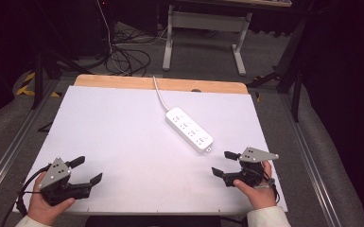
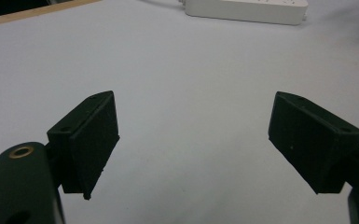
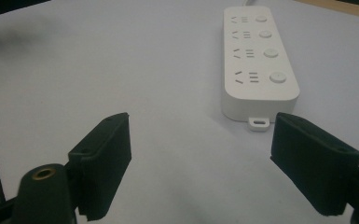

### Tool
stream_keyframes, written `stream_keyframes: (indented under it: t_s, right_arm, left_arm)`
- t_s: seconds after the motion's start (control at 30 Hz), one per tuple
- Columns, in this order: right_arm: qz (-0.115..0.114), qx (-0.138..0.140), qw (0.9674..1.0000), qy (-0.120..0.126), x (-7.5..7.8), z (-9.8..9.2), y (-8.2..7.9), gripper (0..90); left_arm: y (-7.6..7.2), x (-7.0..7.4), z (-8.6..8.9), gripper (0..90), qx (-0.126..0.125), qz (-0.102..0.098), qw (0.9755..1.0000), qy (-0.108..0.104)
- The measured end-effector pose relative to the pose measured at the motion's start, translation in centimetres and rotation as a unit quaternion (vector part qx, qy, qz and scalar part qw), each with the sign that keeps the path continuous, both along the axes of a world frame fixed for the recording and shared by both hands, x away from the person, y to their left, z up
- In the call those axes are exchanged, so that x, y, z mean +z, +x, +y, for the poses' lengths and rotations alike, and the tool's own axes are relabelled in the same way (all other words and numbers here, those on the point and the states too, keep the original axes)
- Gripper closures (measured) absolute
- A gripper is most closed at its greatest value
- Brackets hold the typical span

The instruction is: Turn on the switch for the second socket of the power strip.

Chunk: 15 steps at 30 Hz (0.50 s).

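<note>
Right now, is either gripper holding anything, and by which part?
Nothing is held. The left gripper and right gripper both stand open over the white table, and the power strip lies untouched.

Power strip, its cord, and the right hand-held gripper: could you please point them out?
Power strip (image 3: 260, 60), right gripper view, its top face.
Cord (image 1: 159, 92), high view, mid-length.
Right hand-held gripper (image 1: 223, 162), high view, between its jaw tips.

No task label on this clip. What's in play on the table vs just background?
Likely in play:
power strip with its cord, on the white table
left gripper, open, holding nothing
right gripper, open, holding nothing, nearer the strip

Background:
floor cables
white frame beyond the table
</note>
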State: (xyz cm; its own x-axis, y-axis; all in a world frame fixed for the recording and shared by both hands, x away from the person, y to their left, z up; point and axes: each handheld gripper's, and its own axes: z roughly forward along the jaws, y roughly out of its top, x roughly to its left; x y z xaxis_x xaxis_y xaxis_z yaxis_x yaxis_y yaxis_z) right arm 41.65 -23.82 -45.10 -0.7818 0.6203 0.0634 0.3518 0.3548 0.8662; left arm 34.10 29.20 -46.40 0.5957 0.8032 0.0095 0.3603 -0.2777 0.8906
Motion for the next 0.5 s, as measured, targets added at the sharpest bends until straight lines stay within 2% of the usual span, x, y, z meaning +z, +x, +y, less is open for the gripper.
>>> stream_keyframes:
  t_s: [0.23,0.5]
  right_arm:
    - [-0.008,0.006,0.9999,0.004,-1.5,-0.4,-0.5,20.3]
    - [-0.009,0.000,0.9999,-0.006,-3.0,-0.7,-0.9,20.4]
  left_arm:
    - [0.0,0.0,0.0,16.5,-0.001,-0.001,1.0000,0.001]
    - [0.0,0.0,0.0,16.5,-0.001,-0.002,1.0000,0.001]
